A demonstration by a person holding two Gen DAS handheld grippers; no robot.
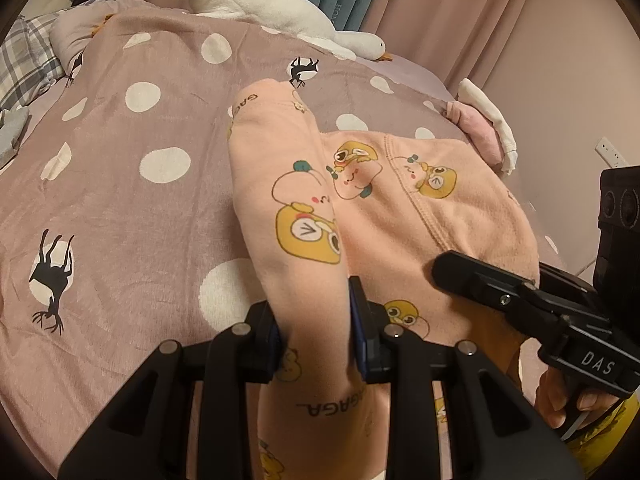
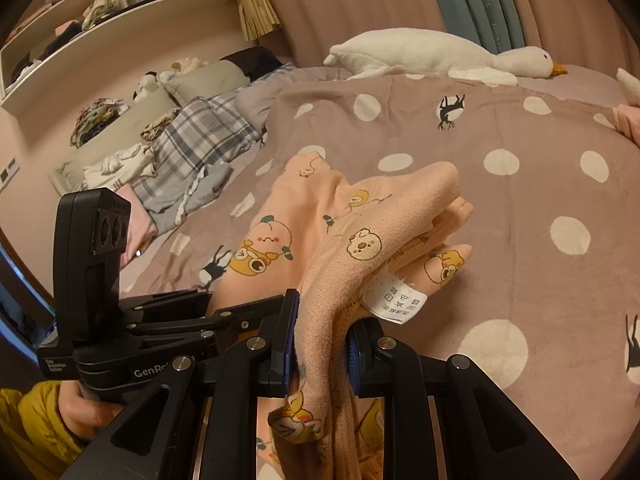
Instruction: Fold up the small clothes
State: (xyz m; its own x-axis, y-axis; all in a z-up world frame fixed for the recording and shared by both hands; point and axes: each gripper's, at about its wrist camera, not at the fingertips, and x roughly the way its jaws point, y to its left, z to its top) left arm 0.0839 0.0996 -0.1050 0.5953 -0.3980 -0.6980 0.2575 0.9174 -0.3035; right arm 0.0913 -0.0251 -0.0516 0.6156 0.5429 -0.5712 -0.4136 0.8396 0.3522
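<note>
Up close in the left wrist view, the left gripper (image 1: pixel 316 332) has its jaws pinched on a fold of the pink garment (image 1: pixel 304 200), a small printed piece with cartoon figures that drapes from the jaws onto the dotted bedspread (image 1: pixel 120 160). Beside it to the right, the right gripper (image 1: pixel 452 266) angles across the same cloth, its fingertips hidden against the fabric; a hand (image 1: pixel 560 396) grips its handle. A white plush goose (image 1: pixel 280 12) lies along the far edge of the bed.

Next, in the right wrist view, the right gripper (image 2: pixel 322 336) pinches a bunched edge of the pink garment (image 2: pixel 360 232), its white care label (image 2: pixel 394 300) hanging just beside the right jaw. A wall shelf (image 2: pixel 120 12) at upper left holds piled clothes. At lower left, a hand (image 2: pixel 84 412) in a yellow sleeve (image 2: pixel 28 428) holds the left gripper's handle.
</note>
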